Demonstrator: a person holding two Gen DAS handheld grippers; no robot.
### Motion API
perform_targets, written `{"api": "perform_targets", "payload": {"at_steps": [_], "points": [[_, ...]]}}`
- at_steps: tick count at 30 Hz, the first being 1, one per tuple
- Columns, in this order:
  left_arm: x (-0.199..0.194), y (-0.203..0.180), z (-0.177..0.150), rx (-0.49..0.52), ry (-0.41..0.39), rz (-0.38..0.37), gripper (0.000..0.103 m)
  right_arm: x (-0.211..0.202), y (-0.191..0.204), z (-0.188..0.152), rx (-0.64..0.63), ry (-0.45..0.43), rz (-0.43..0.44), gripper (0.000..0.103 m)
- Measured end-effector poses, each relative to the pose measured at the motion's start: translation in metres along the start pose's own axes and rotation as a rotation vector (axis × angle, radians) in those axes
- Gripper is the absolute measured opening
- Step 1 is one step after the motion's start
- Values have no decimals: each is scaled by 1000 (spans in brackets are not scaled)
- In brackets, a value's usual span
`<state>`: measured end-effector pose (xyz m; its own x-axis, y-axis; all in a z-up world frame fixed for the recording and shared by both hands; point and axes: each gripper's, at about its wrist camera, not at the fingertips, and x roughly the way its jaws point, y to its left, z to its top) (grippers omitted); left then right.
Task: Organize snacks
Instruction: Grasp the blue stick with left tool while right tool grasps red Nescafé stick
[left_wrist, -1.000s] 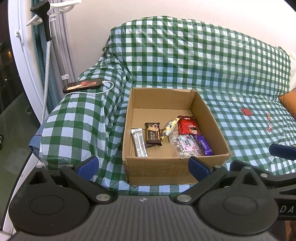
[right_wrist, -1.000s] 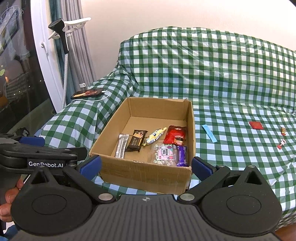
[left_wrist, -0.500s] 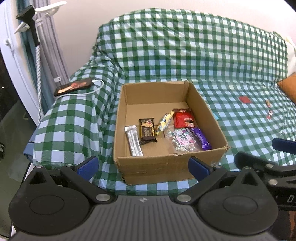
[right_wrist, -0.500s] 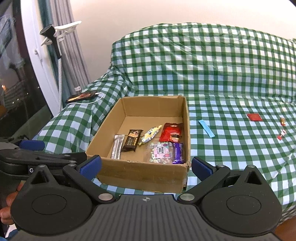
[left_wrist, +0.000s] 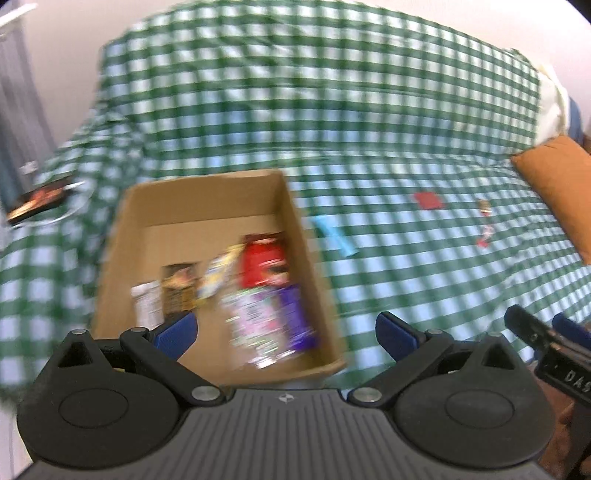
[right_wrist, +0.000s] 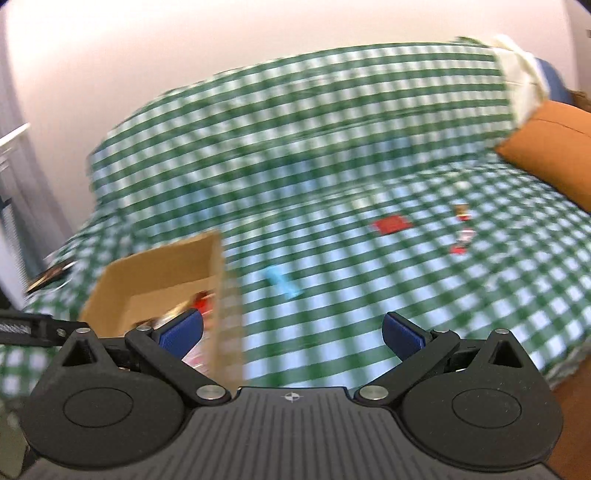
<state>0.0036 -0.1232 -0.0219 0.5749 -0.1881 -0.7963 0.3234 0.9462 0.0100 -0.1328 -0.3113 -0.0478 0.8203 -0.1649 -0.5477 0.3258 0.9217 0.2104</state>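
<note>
Both views motion-blurred. Far left: a phone (left_wrist: 38, 197) on the sofa arm, cable attached. Next, the box (left_wrist: 207, 192) on the checked cover (left_wrist: 369, 122), holding roughly six packets, including a pale bar (left_wrist: 147, 308), a dark bar (left_wrist: 179, 290), a yellow packet (left_wrist: 218, 275), a red packet (left_wrist: 264, 264), a pink bag (left_wrist: 255, 325) and a purple bar (left_wrist: 295, 317); labels unreadable. Left gripper (left_wrist: 286, 330) hangs in front of the box, fingers spread wide, nothing between them. Right of the box, apart from it: a blue strip (right_wrist: 282, 284) lying loose on the seat. Further right, a red square (right_wrist: 391, 224), then two or three small red-and-white sweets (right_wrist: 462, 230) close together. Far right, an orange cushion (right_wrist: 554, 147). Right gripper (right_wrist: 291, 332) is released too, empty, facing the open seat, blue strip roughly ahead of it. Judgement: task well past halfway, most snacks boxed; left to collect are the blue strip, red square and small sweets. Blue strip lies nearest the right gripper, likely next. Flat wrappers on soft cloth may be awkward to pinch.
</note>
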Motion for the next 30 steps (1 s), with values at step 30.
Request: {"api": "perform_targets", "payload": {"at_steps": [30], "points": [[413, -88, 105, -226, 258, 139, 103, 396, -255, 55, 105, 105, -405, 103]]}}
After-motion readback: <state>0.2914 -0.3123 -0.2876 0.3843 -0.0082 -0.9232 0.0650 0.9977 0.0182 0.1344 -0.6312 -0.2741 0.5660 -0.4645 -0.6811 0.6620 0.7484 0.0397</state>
